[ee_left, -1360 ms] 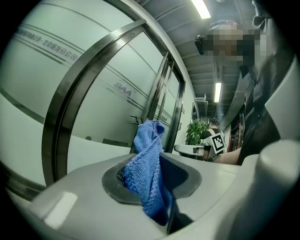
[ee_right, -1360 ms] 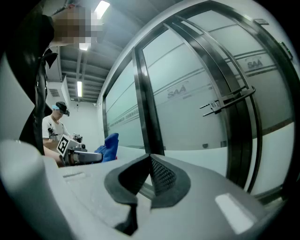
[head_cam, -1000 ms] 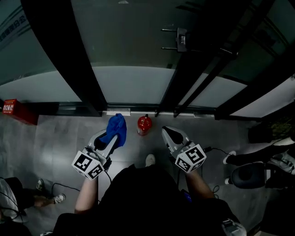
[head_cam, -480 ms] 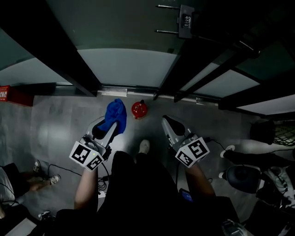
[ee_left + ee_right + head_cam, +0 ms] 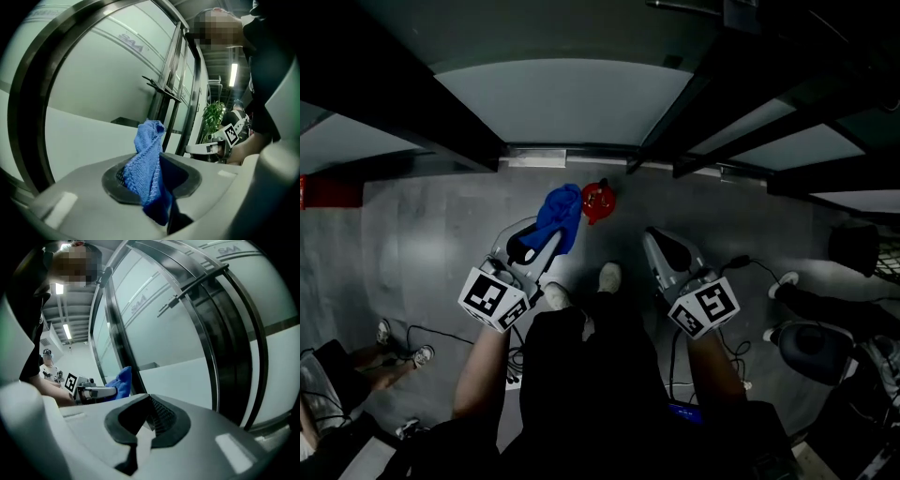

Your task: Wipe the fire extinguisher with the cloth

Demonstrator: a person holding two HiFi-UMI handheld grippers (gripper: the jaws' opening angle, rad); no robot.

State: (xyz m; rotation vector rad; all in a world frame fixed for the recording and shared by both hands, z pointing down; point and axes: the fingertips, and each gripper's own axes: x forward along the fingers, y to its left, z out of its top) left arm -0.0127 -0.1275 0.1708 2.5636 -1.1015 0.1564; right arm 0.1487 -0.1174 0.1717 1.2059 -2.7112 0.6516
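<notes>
Approach step, left tongs [image 5: 542, 246] clamping the cloth [image 5: 561, 214], right tongs [image 5: 658, 242] closed empty; next, lowering cloth onto fire extinguisher [image 5: 598, 201], upper centre.

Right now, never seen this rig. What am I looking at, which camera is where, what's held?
No robot: a person holds a two-jaw gripper in each hand. The top-down picture comes from a camera on their head; the other two ride on the grippers, looking along the jaws. The left gripper is shut on a blue cloth. The right gripper is shut and empty. A red fire extinguisher stands on the grey floor by the glass door, just beyond the cloth.
</notes>
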